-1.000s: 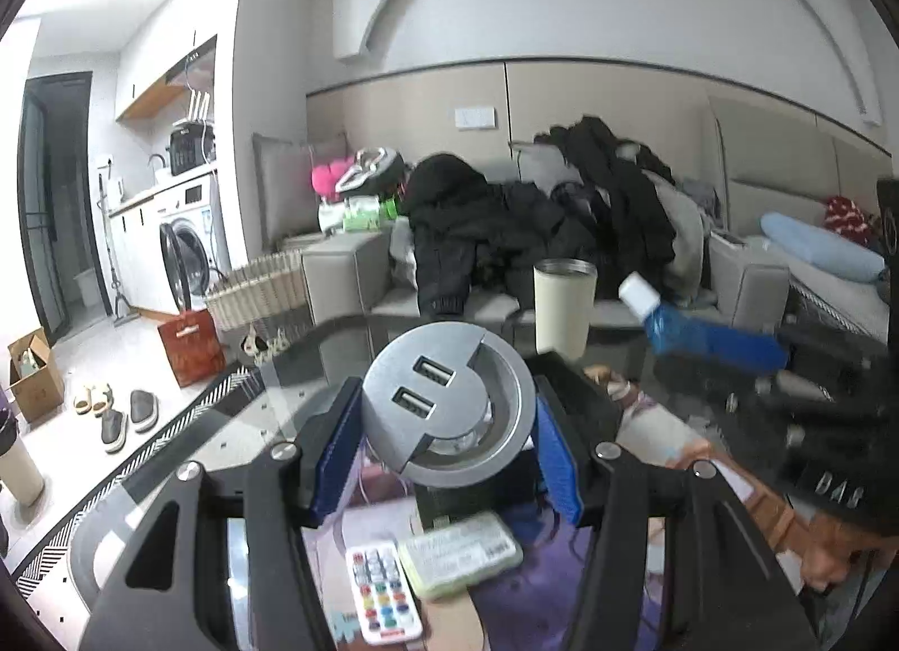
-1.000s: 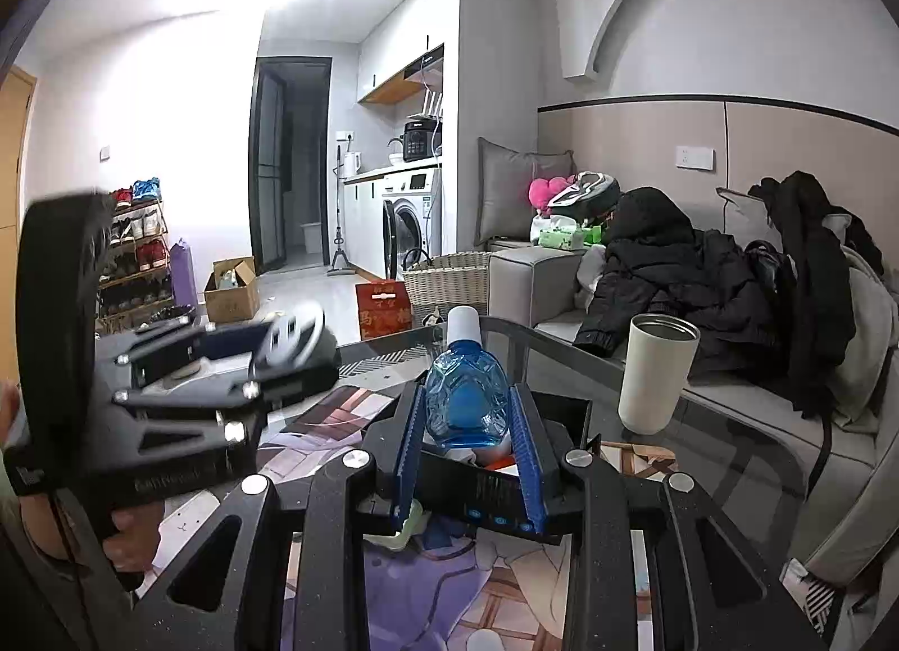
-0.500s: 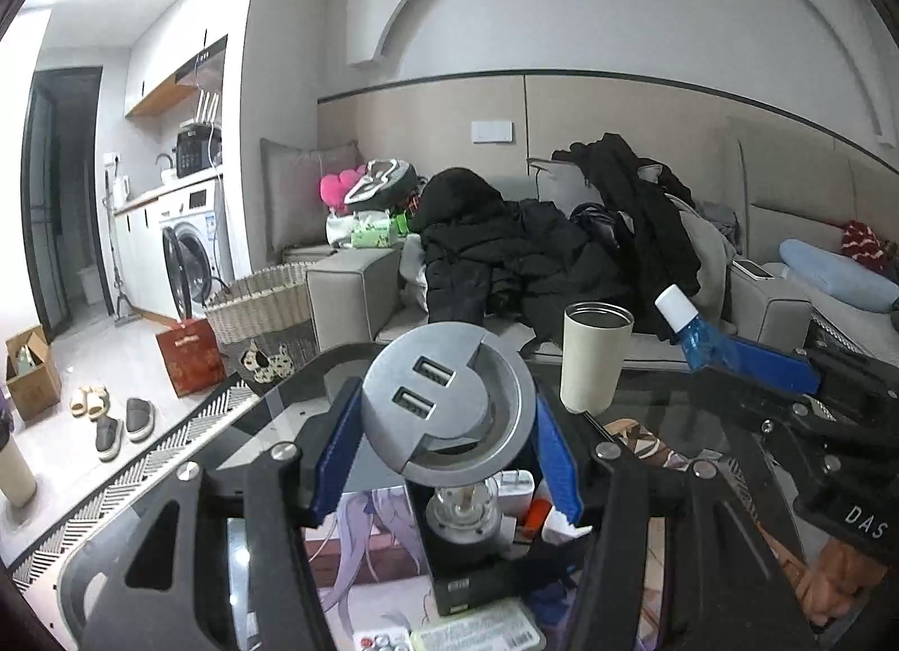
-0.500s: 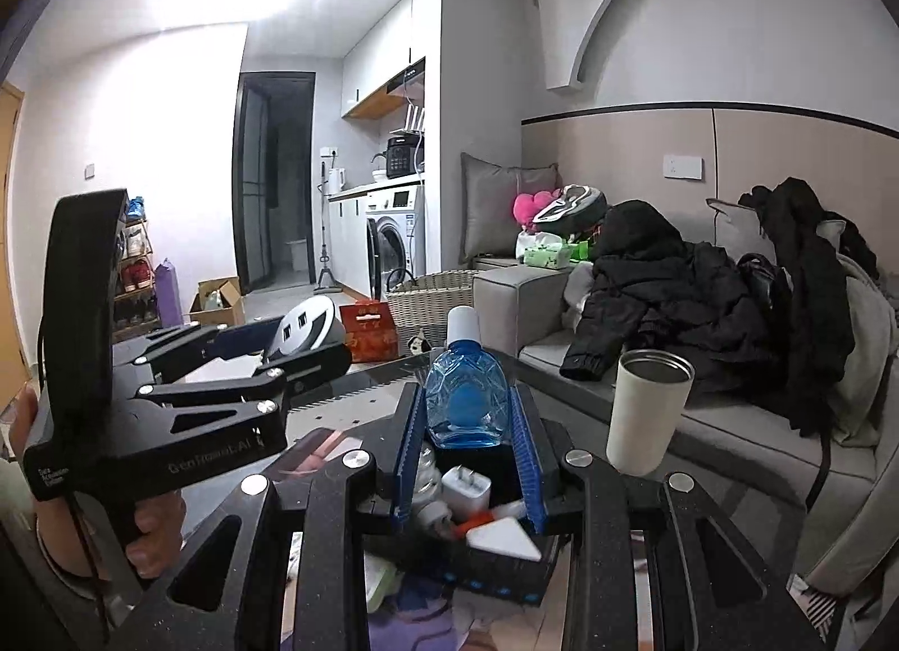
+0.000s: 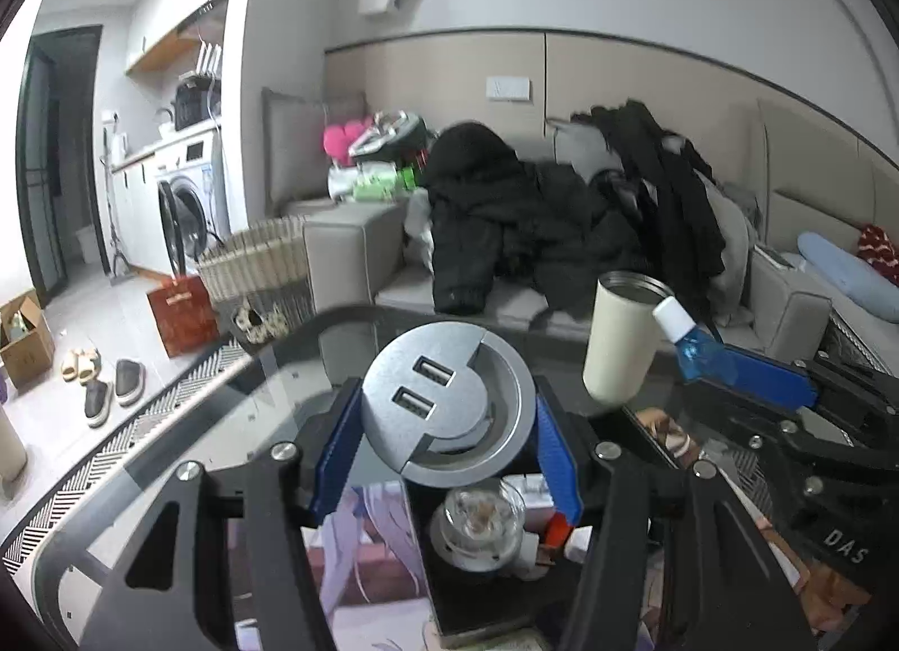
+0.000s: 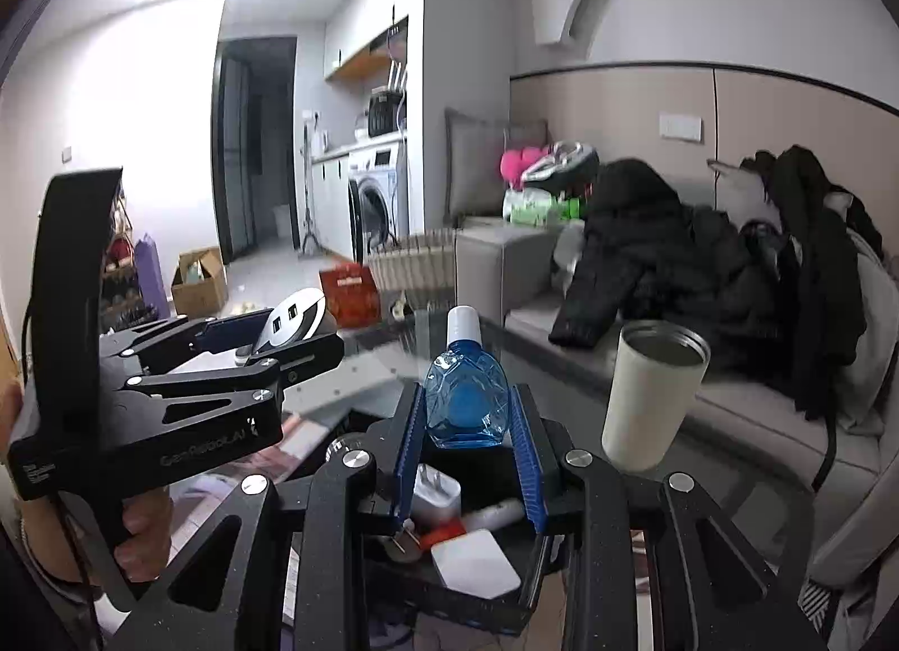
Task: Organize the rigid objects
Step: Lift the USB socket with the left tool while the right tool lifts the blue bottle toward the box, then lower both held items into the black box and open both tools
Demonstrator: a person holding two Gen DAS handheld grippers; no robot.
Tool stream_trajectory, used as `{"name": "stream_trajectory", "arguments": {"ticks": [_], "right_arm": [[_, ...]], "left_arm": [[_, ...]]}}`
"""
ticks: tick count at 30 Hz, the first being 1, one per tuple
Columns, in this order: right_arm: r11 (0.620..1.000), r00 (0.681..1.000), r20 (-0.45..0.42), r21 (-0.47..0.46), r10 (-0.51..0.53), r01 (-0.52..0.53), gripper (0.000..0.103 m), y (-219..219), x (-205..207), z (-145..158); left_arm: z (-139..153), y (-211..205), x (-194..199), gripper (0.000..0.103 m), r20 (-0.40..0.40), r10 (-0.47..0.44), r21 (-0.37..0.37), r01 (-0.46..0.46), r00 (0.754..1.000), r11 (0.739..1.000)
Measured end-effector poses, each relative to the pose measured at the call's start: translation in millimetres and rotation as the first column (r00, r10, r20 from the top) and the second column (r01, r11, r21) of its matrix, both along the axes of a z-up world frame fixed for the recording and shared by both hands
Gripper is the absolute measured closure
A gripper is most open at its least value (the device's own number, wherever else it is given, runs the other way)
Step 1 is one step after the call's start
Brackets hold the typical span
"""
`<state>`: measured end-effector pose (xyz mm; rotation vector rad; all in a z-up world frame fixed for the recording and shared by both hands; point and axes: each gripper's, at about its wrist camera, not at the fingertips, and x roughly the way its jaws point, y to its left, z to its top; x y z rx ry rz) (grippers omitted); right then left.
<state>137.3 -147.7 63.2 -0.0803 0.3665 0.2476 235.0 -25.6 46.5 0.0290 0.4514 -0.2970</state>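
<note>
My left gripper (image 5: 446, 415) is shut on a round grey USB hub (image 5: 444, 403) and holds it above a black tray (image 5: 483, 606). The tray holds a clear round thing (image 5: 477, 524) and small white and red items. My right gripper (image 6: 465, 420) is shut on a small blue bottle (image 6: 465, 403) with a white cap, above the same black tray (image 6: 505, 611), which holds a white plug (image 6: 435, 493) and a white square block (image 6: 475, 561). The left gripper shows at the left of the right wrist view (image 6: 264, 336); the right gripper and bottle show at the right of the left wrist view (image 5: 702, 356).
A cream tumbler (image 5: 621, 336) stands on the glass table (image 5: 292, 387) beyond the tray; it also shows in the right wrist view (image 6: 652, 392). A sofa (image 5: 348, 252) piled with dark coats (image 5: 522, 229) lies behind. A wicker basket (image 5: 258, 274) and shoes are on the floor at left.
Both grippers have moved forward over the black tray with their objects still held. The remote and green case below the left gripper have dropped out of view.
</note>
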Motion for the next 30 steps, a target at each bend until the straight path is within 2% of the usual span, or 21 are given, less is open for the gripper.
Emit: {"name": "stream_trajectory", "arguments": {"ticks": [7, 11, 18, 24, 30], "right_arm": [[1.000, 0.989, -0.147, 0.005, -0.008, 0.009, 0.073, -5, 27, -18], [1.000, 0.964, -0.266, -0.004, -0.005, 0.004, 0.073, -6, 44, -36], [1.000, 0.913, -0.408, -0.001, -0.001, 0.001, 0.073, -9, 64, -60], [1.000, 0.900, -0.437, -0.009, 0.000, -0.005, 0.073, -7, 68, -69], [1.000, 0.900, -0.435, -0.021, 0.001, -0.011, 0.073, -1, 64, -69]], "left_arm": [[-17, -18, 15, 0.046, -0.126, -0.032, 0.024, 0.036, 0.992, 0.999], [-27, -26, 22, 0.046, -0.231, -0.066, 0.019, 0.072, 0.971, 0.997], [-37, -35, 26, 0.046, -0.290, -0.074, 0.051, 0.093, 0.954, 0.994], [-42, -36, 24, 0.046, -0.308, -0.081, 0.058, 0.103, 0.948, 0.993], [-42, -36, 22, 0.046, -0.305, -0.087, 0.066, 0.112, 0.948, 0.992]]}}
